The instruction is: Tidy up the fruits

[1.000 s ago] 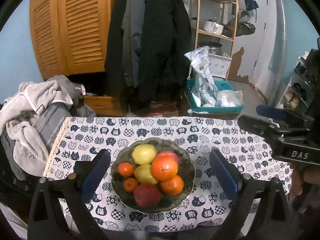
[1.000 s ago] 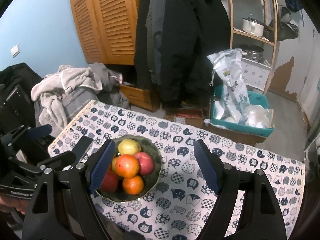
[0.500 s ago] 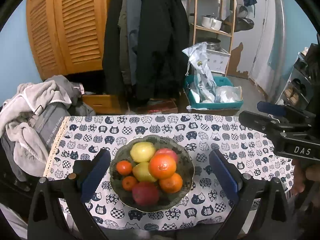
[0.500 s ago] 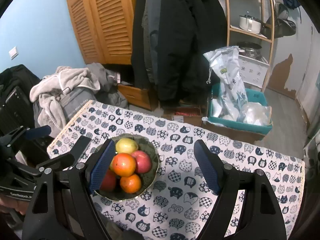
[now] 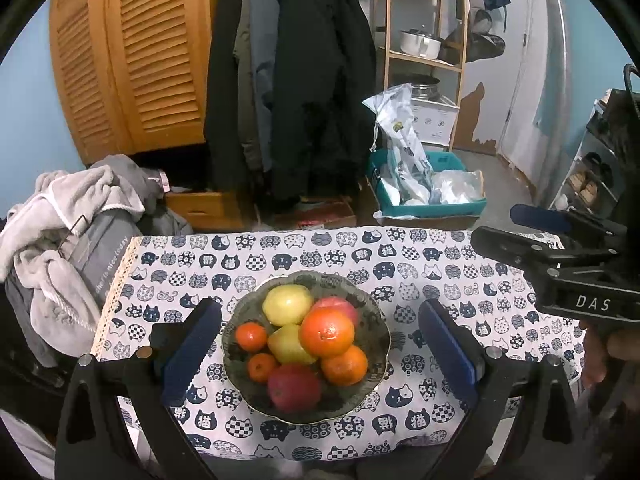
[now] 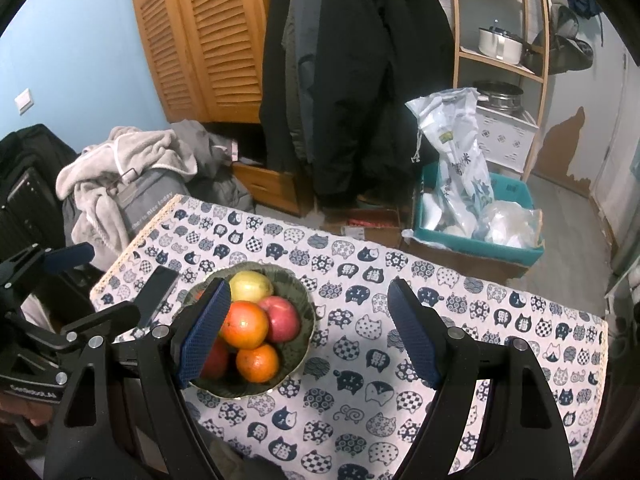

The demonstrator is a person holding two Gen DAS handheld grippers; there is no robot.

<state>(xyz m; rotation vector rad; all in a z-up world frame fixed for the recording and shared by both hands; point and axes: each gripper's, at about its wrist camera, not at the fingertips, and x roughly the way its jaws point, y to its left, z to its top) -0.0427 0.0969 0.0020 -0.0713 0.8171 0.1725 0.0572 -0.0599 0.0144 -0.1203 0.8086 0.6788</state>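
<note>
A dark patterned bowl [image 5: 378, 322] stands on the cat-print tablecloth [image 5: 400, 264], piled with fruit. On top lies a large orange [image 5: 327, 331], with a yellow pear [image 5: 287, 304], a red apple [image 5: 294, 386] and small tangerines [image 5: 251, 336] around it. My left gripper [image 5: 319, 308] hovers over the bowl, open, its blue pads [image 5: 192, 352] wider apart than the bowl and holding nothing. My right gripper [image 6: 309, 287] is open and empty too, to the right of the bowl [image 6: 308, 312]. Its left pad [image 6: 204, 332] hides part of the fruit. Each gripper shows at the edge of the other's view.
A heap of grey and white clothes [image 5: 60, 248] lies past the table's left edge. Behind the table are hanging dark coats [image 5: 288, 80], a teal crate with plastic bags [image 5: 424, 196] and a wooden shelf [image 5: 424, 52]. A hand [image 5: 612, 344] grips the right tool.
</note>
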